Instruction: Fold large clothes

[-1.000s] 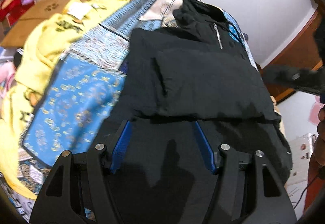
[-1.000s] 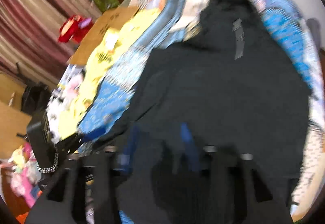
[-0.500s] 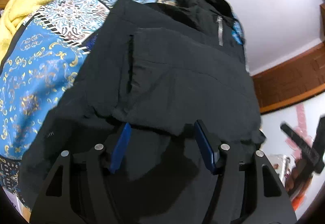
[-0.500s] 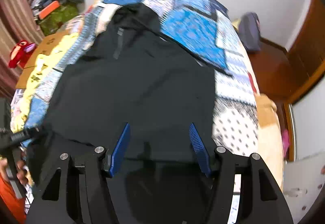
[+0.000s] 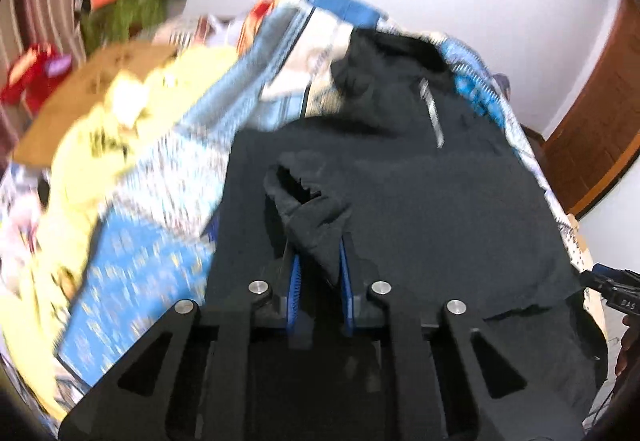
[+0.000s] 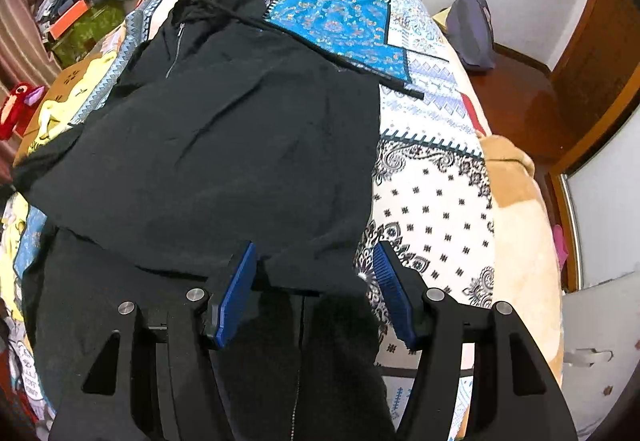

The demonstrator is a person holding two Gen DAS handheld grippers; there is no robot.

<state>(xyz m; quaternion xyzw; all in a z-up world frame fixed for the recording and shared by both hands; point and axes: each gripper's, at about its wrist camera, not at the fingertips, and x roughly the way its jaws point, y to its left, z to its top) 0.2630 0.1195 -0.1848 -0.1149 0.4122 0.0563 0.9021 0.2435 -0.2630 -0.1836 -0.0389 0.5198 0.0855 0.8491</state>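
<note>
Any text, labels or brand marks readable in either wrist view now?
"DAS", faint and unsure: white letters on the right gripper, left wrist view.
Black print on the yellow garment: blurred, unreadable.
Printed fabric at lower left: too small to read.

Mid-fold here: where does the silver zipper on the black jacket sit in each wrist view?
Left wrist: silver zipper upper right of centre, near the black jacket's collar.
Right wrist: silver zipper upper left, below the collar.
Shared landmark: blue patterned patchwork bedspread under the jacket.
</note>
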